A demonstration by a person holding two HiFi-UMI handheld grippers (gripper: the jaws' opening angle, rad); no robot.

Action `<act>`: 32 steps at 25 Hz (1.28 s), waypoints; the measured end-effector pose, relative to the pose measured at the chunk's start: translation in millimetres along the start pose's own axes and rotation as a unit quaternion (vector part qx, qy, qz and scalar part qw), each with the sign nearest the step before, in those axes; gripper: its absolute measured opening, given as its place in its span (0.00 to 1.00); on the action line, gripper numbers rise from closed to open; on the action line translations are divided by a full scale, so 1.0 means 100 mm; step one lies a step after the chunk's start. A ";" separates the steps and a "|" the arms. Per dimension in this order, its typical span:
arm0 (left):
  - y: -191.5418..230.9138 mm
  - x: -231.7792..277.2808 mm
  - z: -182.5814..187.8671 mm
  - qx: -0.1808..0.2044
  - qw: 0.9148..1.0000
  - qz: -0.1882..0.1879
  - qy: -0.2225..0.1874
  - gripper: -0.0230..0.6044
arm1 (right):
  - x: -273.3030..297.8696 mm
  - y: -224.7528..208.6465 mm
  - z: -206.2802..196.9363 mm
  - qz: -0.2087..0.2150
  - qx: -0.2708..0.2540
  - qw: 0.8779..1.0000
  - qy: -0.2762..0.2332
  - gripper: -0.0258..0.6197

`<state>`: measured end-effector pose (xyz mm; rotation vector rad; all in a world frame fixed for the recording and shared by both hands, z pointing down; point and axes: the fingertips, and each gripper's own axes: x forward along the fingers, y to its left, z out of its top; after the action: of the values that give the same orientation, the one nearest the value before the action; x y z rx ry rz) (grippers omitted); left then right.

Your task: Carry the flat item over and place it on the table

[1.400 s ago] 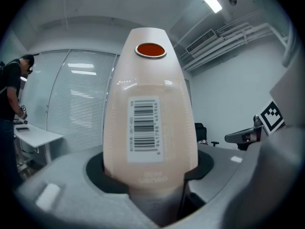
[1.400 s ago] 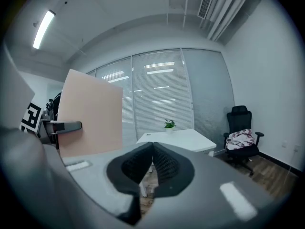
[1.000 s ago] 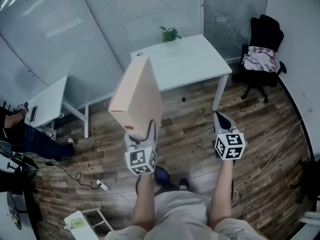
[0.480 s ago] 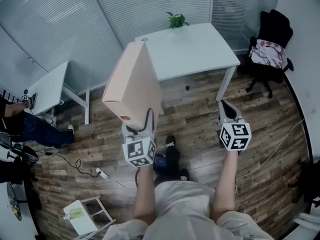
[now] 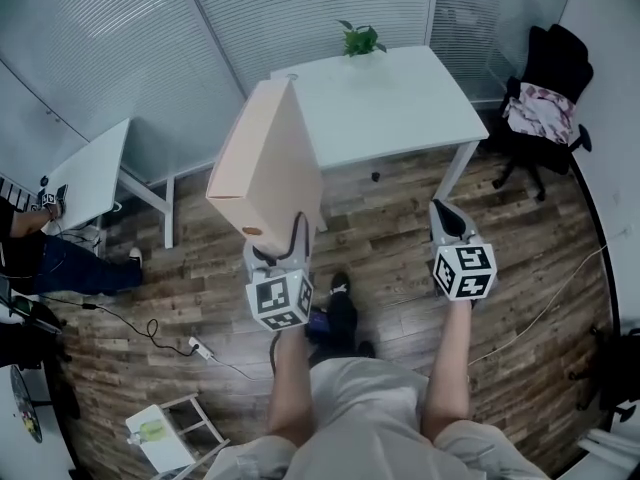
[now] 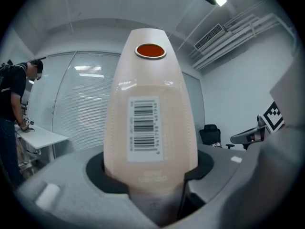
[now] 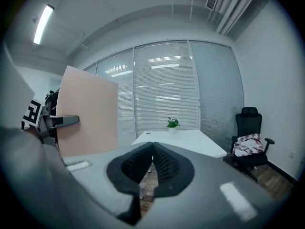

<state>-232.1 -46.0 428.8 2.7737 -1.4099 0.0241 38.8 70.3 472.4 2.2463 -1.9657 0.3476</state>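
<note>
While I stand on the floor short of the desk, my left hand-held gripper holds the box by its lower end, jaws set wide with the pads against both broad faces. The box is in the air, nearly upright above the jaws and leaning a little toward the desk. It is not yet over the desktop, as far as I can judge. My right hand-held gripper is closed on nothing and sits well apart from the box.

Risks noted:

1. Grip at one end only. Most of the box rises above the pads, so a quick swing or a sudden stop could lever it sideways and let it pivot or slide out.
2. No second support. With the right hand-held gripper idle, nothing would catch a slip.
3. Desk edge. If I bring the box in too low, its leading edge could strike the rim before I tip it flat.
4. Plant. It stands at the far edge of the desk, so a long reach when laying the box down could knock it.

The desktop otherwise looks bare, so the near half seems the safer landing place.
</note>
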 end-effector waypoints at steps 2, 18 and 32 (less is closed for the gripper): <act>0.05 0.17 0.04 0.000 1.000 0.000 -0.004 0.49 | 0.15 -0.03 0.06 0.000 0.001 1.000 -0.001 0.04; 0.19 1.84 0.12 -0.005 0.998 -0.057 -0.006 0.49 | 1.38 -0.29 0.49 -0.024 -0.011 1.000 0.006 0.04; 0.19 2.69 -0.06 -0.031 0.992 -0.124 0.015 0.49 | 2.06 -0.58 0.94 -0.070 -0.021 0.997 -0.012 0.04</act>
<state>-89.0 -273.9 442.2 2.8606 -1.0320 0.0144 129.0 -143.0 438.9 2.3543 -1.7965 0.2615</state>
